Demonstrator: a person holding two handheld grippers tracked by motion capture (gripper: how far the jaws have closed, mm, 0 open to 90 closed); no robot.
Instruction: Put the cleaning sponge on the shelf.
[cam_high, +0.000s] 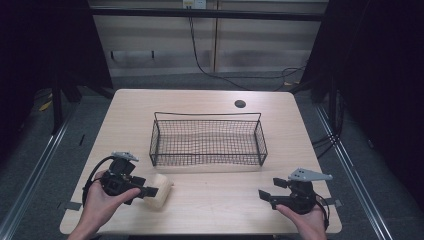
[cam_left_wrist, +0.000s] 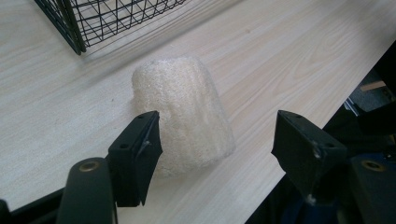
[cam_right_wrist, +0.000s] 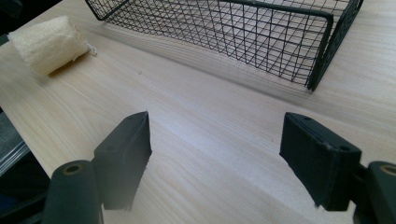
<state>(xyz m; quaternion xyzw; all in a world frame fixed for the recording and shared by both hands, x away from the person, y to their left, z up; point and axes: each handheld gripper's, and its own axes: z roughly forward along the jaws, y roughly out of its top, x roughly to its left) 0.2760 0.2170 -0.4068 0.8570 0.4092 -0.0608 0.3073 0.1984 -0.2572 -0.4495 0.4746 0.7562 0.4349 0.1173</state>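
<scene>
A cream loofah sponge (cam_high: 159, 191) lies on the wooden table near its front left, in front of a black wire basket (cam_high: 207, 138). My left gripper (cam_high: 150, 190) stands open around the near end of the sponge (cam_left_wrist: 187, 114): one jaw rests against its side and the other stands well apart. My right gripper (cam_high: 264, 195) is open over bare table at the front right, nothing between its jaws. From the right gripper view the sponge (cam_right_wrist: 48, 43) lies far off at the upper left and the basket (cam_right_wrist: 322, 51) stands ahead.
The basket holds nothing. A round cable hole (cam_high: 240, 104) sits near the table's (cam_high: 210, 205) back edge. Dark floor and metal rails (cam_high: 30, 170) flank the table.
</scene>
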